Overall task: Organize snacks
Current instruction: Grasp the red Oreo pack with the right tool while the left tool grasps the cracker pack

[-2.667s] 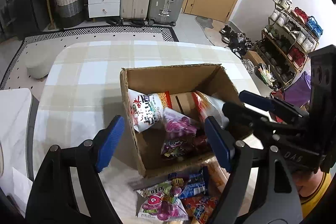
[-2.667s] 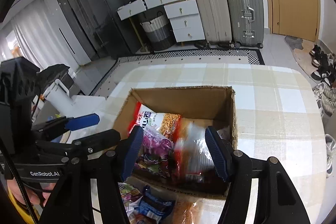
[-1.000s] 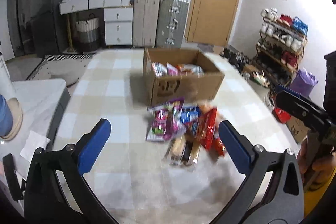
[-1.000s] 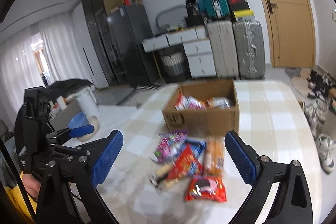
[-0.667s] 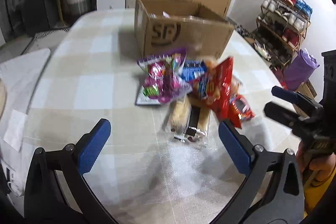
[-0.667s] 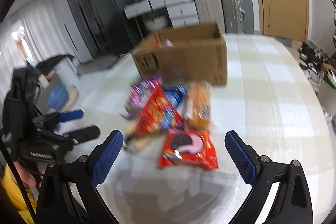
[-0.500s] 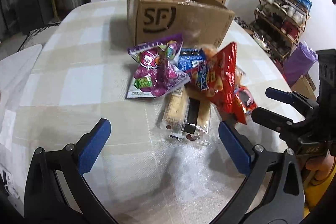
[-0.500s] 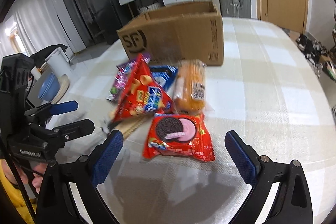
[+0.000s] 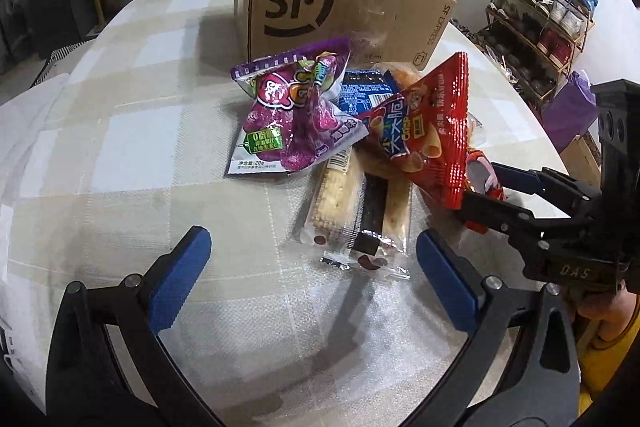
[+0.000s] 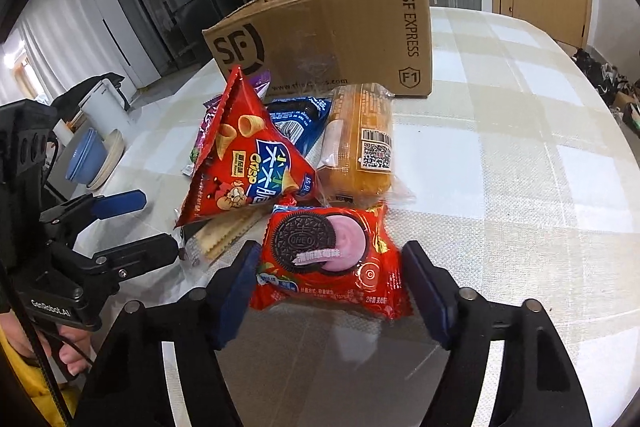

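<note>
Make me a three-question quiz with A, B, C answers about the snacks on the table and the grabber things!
1. Where is the Oreo pack?
A. between the right gripper's fingers
B. inside the box
C. on the floor

2. What colour is the cone-snack bag?
A. green
B. red
C. white

3. How is the left gripper?
A. shut on a bag
B. open, holding nothing
C. inside the cardboard box

Answers: 1 A, the blue pads flank it. 2 B, its wrapper is red. 3 B, its fingers stand wide apart before the cracker pack.

Both wrist views low, close — facing snack pile, box behind.
</note>
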{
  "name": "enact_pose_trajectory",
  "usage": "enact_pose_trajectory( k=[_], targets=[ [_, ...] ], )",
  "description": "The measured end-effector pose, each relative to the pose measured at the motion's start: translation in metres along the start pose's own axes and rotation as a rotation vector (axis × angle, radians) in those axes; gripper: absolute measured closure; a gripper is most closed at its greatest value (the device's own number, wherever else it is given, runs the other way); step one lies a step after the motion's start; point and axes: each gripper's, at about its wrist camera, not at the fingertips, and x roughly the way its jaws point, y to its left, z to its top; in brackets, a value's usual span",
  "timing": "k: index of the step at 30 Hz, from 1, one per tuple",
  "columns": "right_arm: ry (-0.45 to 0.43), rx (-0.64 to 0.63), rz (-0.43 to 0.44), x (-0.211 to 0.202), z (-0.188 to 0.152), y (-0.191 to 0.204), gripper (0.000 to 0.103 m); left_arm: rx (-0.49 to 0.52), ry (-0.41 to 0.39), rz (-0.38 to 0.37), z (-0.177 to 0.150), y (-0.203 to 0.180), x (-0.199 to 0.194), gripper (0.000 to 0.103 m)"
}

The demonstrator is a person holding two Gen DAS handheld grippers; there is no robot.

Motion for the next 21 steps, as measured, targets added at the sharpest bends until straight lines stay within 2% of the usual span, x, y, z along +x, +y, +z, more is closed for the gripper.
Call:
enact_pose_trajectory(
  k=[1,2,5,11,21],
  targets=[
    [-0.004,0.005,0.007,-0.001,-0.001,0.000,0.043,0.000,0.000,-0.001,0.001,0.002,-0.002,0.000],
    [-0.007,0.017,0.021,-0.002,-0.002,-0.002,0.048,-0.002,0.002,-0.004,0.001,0.002,-0.002,0.000],
    [-0.012,0.023,0.021,-0.004,-0.004,-0.002,0.052,-0.004,0.006,-0.003,0.001,0.002,-0.002,0.000],
    [-0.025,0.060,0.044,-0.009,-0.009,-0.009,0.054,-0.006,0.001,0.002,-0.003,0.000,-0.009,0.000],
    [-0.101,0.133,0.119,-0.037,-0.021,-0.026,0.054,-0.008,0.011,0.020,-0.001,-0.003,-0.007,0.001]
  ],
)
